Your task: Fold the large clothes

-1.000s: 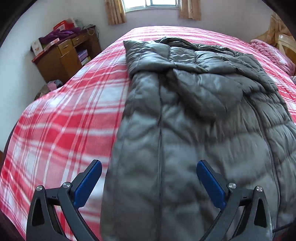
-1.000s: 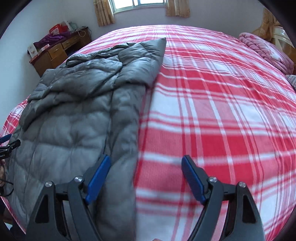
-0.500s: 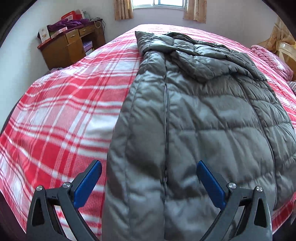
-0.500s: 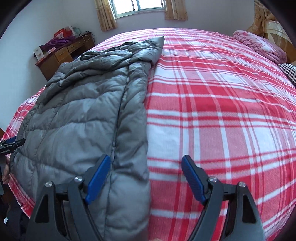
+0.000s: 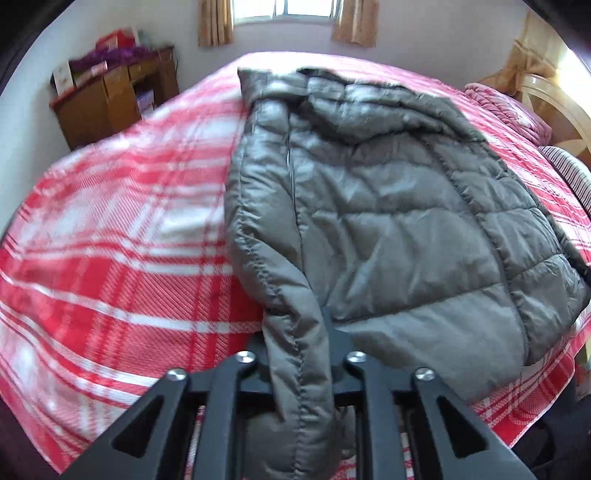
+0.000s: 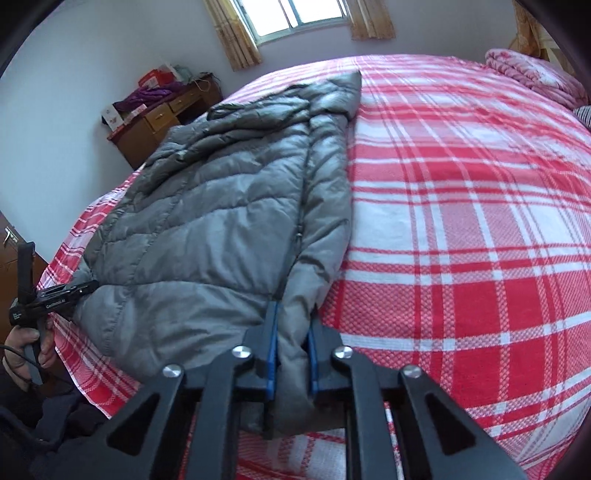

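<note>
A grey quilted down jacket [image 5: 388,221] lay lengthwise on a bed [image 6: 461,221] covered in red-and-white plaid, its hem at the near edge and its collar end toward the window [image 6: 295,16] at 12 o'clock. The left claw [image 5: 295,354] had just closed its jaws and pinched the jacket's hem corner at 6 o'clock in the left wrist view, a fold of grey fabric bunched between them and hanging down over the black frame. The right claw [image 6: 290,343] had likewise just closed, its blue pads [image 6: 272,350] clamped on the opposite hem corner, beside the zipper edge, at 6 o'clock in the right wrist view. In that same view the left claw [image 6: 86,286] showed at 9 o'clock, biting the jacket's far hem corner, with a person's hand [image 6: 26,349] wrapped around its handle. A wooden dresser [image 5: 110,99] piled with clutter stood against the wall at 10 o'clock beyond the bed. A pink quilt [image 6: 532,75] lay bunched at 2 o'clock near the headboard end. Tan curtains [image 5: 216,22] framed the window.
</note>
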`<state>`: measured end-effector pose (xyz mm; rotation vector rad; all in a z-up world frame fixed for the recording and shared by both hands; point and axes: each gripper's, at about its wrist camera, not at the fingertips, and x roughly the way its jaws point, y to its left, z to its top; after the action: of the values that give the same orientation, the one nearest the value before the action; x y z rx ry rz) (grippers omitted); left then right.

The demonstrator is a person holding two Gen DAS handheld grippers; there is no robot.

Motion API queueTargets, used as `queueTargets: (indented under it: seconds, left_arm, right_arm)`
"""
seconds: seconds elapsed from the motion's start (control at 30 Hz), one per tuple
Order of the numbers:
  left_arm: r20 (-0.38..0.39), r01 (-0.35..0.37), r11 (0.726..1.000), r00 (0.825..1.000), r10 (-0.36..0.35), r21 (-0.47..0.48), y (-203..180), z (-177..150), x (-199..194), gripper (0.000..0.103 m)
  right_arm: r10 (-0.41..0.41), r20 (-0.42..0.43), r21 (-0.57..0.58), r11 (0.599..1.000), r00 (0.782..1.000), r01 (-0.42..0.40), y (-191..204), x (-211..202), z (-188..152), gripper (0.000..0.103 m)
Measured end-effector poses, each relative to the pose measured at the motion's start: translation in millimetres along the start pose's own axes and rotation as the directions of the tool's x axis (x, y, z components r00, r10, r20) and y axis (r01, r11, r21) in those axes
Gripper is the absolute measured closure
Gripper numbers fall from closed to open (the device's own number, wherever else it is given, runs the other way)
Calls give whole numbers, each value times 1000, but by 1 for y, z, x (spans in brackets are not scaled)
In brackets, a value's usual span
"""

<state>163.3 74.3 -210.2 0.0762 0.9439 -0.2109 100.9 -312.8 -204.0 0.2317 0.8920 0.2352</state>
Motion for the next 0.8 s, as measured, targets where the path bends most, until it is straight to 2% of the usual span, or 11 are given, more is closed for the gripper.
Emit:
queueTargets:
  seconds: [0.1,0.2,0.3,0.37,0.43,0.5,0.57,0.67,0.8]
  left_arm:
    - [106,65,998,992,-62,-22,4,11,-41,93]
    - [202,123,992,973,-116,-25,8,23,-92,94]
    - [320,149,988,935,-151,29,5,32,-156,94]
    - [366,131,990,920,-139,46,4,35,-180,94]
    - [377,145,988,914,-152,45,6,43,-190,94]
    - [371,160,986,913,-167,51,9,53,-184,94]
    - [351,153,987,922,-161,51,15,73,-159,94]
    - [299,163,986,940,-165,30,26,102,-108,94]
    - [271,151,988,951,-147,4,26,134,-53,93]
  right_arm:
    - [41,75,14,999,996,-42,2,-25,7,91]
    - [72,153,14,997,986,-75,5,-59,16,92]
    - [99,254,-26,995,962,-95,18,-110,27,92]
    - [117,312,-60,993,943,-104,27,-140,33,92]
    - [130,374,-92,991,918,-102,36,-170,38,92]
    - [143,411,-101,989,900,-111,40,-185,46,92]
    - [145,421,-101,989,896,-112,38,-182,59,92]
    - [129,408,-79,991,904,-105,26,-150,87,92]
    - [87,384,11,995,919,-99,1,-97,127,93]
